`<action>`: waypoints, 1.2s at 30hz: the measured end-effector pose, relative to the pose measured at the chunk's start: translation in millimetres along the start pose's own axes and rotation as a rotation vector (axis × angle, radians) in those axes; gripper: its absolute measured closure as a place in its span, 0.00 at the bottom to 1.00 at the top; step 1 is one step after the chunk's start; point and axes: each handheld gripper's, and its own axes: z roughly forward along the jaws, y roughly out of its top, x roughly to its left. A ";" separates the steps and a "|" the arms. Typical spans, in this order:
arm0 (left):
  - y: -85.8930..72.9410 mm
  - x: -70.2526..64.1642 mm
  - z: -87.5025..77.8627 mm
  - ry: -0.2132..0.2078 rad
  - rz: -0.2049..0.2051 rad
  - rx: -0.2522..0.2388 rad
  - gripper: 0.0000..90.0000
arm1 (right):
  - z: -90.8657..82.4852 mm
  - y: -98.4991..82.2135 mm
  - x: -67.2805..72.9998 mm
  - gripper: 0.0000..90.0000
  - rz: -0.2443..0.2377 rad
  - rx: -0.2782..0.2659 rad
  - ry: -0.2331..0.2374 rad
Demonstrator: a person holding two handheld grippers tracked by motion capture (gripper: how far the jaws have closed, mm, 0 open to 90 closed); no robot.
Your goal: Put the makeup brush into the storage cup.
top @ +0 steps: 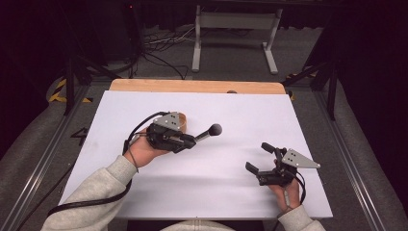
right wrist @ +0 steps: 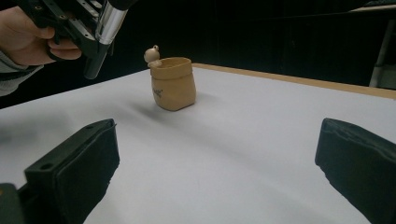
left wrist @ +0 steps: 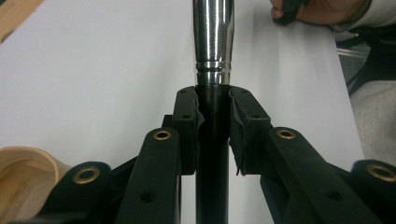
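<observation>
The left tongs (top: pixel 196 138) stood left of centre in the high view, clamped tight on the black shaft of a microphone-like tool (top: pixel 210 132) whose round dark head pointed toward the frame's centre. In the left gripper view the pads (left wrist: pixel 189 122) pressed the shaft from both sides, with the tool's chrome section (left wrist: pixel 214 37) rising to the top edge. Directly behind the left tongs, partly hidden beneath the grey plate in the high view, stood a tan sack-shaped pot (right wrist: pixel 173 83); the right gripper view showed it upright on the white worktop (top: pixel 231 192), a small round-headed figure (right wrist: pixel 152 54) at its rim, just to the right of and beyond the held tool's lower end (right wrist: pixel 93 65). The right tongs (top: pixel 260 158) sat at lower right of the high view, jaws spread wide and holding nothing, well apart from pot and tool. Bare worktop lay between the two tongs.
</observation>
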 end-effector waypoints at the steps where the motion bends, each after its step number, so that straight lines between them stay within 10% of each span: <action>1: -0.5 1.0 -0.9 0.004 -0.005 -0.013 0.83 | 0.0 0.0 0.0 0.00 0.000 -0.001 0.000; 36: -15.3 17.8 -10.4 0.086 -0.081 -0.405 0.83 | -0.1 0.1 0.1 0.00 -0.001 -0.003 0.009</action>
